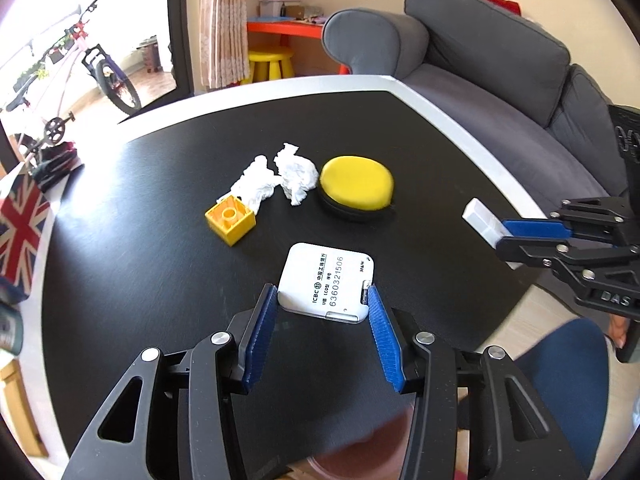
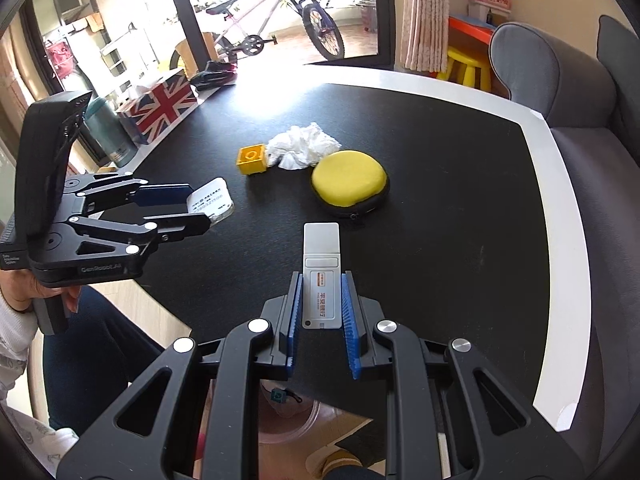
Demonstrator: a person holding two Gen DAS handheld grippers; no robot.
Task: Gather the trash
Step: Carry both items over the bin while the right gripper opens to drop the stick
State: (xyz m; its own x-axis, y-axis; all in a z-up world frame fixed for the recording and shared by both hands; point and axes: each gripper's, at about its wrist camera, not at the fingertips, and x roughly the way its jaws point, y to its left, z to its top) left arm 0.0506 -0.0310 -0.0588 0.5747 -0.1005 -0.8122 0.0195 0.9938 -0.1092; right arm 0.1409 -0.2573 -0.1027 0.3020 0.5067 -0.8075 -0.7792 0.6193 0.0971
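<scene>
left gripper [image 1: 323, 300]: clamped on white bank token [image 1: 326, 282], rigid, light, slick.
right gripper [image 2: 320, 304]: narrow, clamped on white USB key [image 2: 322, 276].
crumpled tissues [image 1: 276, 178]: centre frame, soft, feather-light; pinch the bulk.

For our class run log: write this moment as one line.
left gripper: shut on square device | right gripper: shut on white stick | table: tissues, block, yellow case

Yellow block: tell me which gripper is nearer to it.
Left. The left gripper, holding a square white device, sits just in front of the yellow block. The right gripper, holding a slim white stick, is farther off to the side.
</scene>
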